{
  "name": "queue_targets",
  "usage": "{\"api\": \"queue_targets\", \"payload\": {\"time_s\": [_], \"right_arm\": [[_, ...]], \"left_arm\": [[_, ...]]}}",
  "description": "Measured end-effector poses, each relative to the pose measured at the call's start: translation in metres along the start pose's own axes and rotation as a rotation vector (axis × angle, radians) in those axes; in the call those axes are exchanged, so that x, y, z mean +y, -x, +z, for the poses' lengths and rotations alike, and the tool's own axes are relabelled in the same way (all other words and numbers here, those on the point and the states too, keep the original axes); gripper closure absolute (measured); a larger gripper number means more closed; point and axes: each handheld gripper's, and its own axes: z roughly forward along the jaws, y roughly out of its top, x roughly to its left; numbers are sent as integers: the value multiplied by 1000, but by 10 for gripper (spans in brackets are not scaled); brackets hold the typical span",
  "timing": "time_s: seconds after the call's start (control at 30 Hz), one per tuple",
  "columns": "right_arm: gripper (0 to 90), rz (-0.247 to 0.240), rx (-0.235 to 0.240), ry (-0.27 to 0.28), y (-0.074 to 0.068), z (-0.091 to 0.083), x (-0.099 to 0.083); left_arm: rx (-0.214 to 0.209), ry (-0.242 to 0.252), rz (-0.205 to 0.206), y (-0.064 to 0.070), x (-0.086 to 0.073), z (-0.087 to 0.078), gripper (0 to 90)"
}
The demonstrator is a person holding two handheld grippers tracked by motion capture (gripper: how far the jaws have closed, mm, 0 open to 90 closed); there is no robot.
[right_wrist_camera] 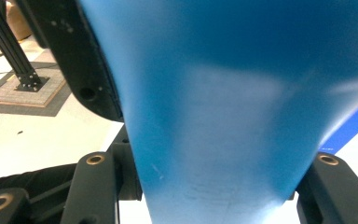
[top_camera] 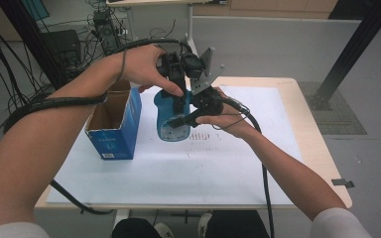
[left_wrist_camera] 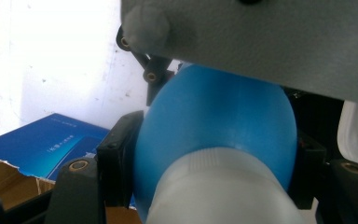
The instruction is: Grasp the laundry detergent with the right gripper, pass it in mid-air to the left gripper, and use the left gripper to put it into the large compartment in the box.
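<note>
A blue plastic bottle (top_camera: 171,124) with a pale label hangs above the white sheet (top_camera: 203,163), held from two sides. My left gripper (top_camera: 176,95) comes down from above and is shut on its upper body. In the left gripper view the white neck (left_wrist_camera: 223,186) points toward the camera, and the blue shoulder (left_wrist_camera: 214,116) sits pressed between both black jaws. My right gripper (top_camera: 181,120) reaches in from the right, shut on the bottle lower down. In the right gripper view the blue bottle wall (right_wrist_camera: 214,116) fills the gap between its jaws.
An open blue cardboard box (top_camera: 114,121) stands on the sheet just left of the bottle, its torn flap near my left gripper (left_wrist_camera: 42,144). The wooden table's right edge (top_camera: 322,148) lies beyond the sheet. A black frame leg (top_camera: 347,49) stands on the floor at the far right.
</note>
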Motion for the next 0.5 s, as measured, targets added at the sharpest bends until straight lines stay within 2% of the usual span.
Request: {"api": "queue_targets", "payload": {"time_s": [0.5], "right_arm": [[437,0,-2,-2,0,0,-1]], "left_arm": [[3,2,8,1,0,1,352]]}}
